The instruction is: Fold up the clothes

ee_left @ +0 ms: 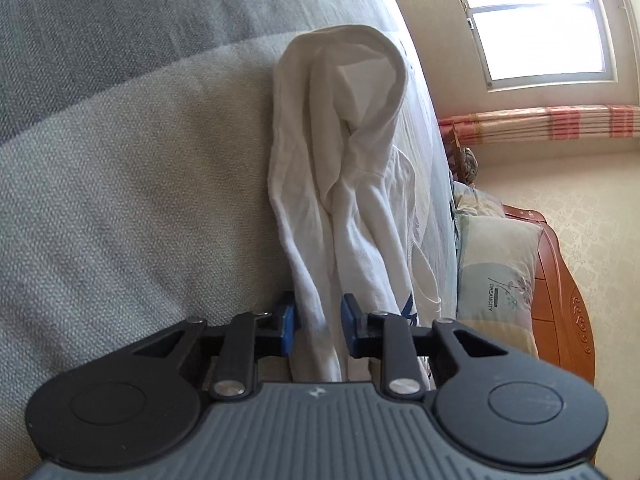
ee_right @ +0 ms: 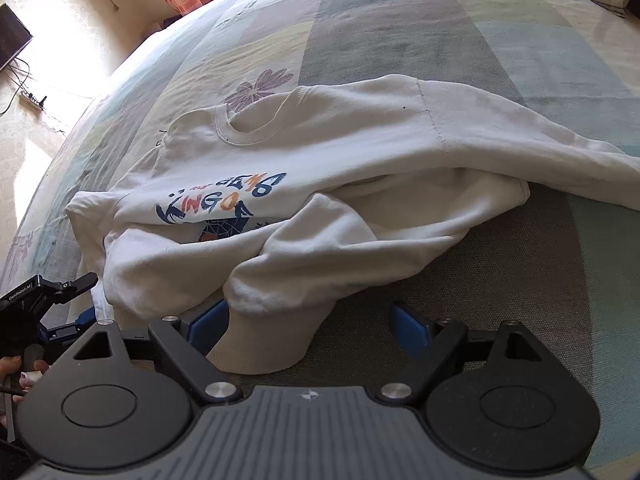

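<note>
A white sweatshirt (ee_right: 360,152) with a blue and orange print (ee_right: 216,204) lies crumpled on the bed, neck hole up. In the left wrist view a bunched edge of the sweatshirt (ee_left: 320,208) runs away from the camera. My left gripper (ee_left: 318,320) is shut on it, blue pads pressing the fabric from both sides. The left gripper (ee_right: 90,298) also shows at the garment's left edge in the right wrist view. My right gripper (ee_right: 308,322) stands open and wide over a sleeve cuff (ee_right: 264,344), which lies between the fingers, close to the left pad (ee_right: 208,320).
The bed sheet (ee_right: 400,28) has pastel blocks and flower prints. A pillow (ee_left: 496,264) and wooden headboard (ee_left: 560,300) stand at the bed's end, below a window (ee_left: 540,20). A dark screen (ee_right: 12,36) and power strip (ee_right: 32,100) sit beyond the bed. A hand (ee_right: 24,372) holds the left gripper.
</note>
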Available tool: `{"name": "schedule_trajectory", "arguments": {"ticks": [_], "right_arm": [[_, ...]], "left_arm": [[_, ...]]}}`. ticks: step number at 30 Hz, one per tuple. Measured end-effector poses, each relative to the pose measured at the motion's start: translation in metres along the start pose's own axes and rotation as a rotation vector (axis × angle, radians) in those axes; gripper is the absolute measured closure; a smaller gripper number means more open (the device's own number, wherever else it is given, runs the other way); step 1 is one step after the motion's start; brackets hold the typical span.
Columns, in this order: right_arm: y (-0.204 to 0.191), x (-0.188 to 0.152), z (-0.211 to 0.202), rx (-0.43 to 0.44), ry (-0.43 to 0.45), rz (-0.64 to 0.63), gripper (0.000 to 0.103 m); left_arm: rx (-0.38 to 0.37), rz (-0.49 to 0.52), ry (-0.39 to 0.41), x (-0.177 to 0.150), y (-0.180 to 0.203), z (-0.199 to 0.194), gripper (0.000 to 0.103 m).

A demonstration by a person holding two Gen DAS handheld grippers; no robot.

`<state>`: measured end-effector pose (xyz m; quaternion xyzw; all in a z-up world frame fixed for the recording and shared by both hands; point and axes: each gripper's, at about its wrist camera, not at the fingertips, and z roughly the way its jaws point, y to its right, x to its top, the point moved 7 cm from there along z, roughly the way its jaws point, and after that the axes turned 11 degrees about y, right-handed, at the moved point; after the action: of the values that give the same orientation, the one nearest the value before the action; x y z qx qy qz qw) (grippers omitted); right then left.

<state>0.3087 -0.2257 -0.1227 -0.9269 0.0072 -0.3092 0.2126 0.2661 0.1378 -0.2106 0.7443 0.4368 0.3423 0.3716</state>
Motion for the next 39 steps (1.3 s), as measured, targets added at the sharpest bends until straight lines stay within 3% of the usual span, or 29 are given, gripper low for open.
{"name": "schedule_trajectory", "arguments": {"ticks": [1,5,10,15,17,21,25,29,32,35,39], "right_arm": [[0.006,0.0,0.0,0.002,-0.004,0.006,0.013],[0.022,0.0,-0.005,0.012,-0.006,0.01,0.013],[0.032,0.003,-0.013,0.027,0.012,0.011,0.012],[0.031,0.003,-0.016,0.031,0.031,0.011,0.012],[0.029,0.004,-0.018,0.031,0.042,0.011,0.012],[0.024,0.005,-0.023,0.018,0.065,0.015,0.012],[0.017,0.005,-0.022,-0.001,0.074,0.015,0.012],[0.004,0.008,-0.021,-0.01,0.083,0.002,0.012],[-0.008,0.01,-0.017,-0.016,0.088,-0.013,0.012],[-0.022,0.012,-0.013,-0.017,0.091,-0.028,0.012],[-0.043,0.011,-0.007,-0.019,0.098,-0.042,0.012]], "left_arm": [[0.009,-0.02,0.011,-0.001,-0.003,0.004,0.091],[0.02,-0.068,0.017,-0.01,-0.003,0.006,0.091],[0.044,-0.002,0.026,-0.012,0.004,0.015,0.093],[0.149,0.251,0.027,0.009,0.034,0.013,0.098],[0.192,0.315,0.06,0.032,0.038,0.003,0.098],[0.294,0.538,0.135,0.076,0.046,-0.019,0.098],[0.476,0.857,0.204,0.117,0.052,-0.038,0.098],[0.605,0.997,0.278,0.17,0.034,-0.079,0.098],[0.647,1.041,0.338,0.205,0.039,-0.091,0.098],[0.687,1.173,0.389,0.225,0.043,-0.096,0.098],[0.656,1.314,0.454,0.241,0.071,-0.091,0.098]]}}
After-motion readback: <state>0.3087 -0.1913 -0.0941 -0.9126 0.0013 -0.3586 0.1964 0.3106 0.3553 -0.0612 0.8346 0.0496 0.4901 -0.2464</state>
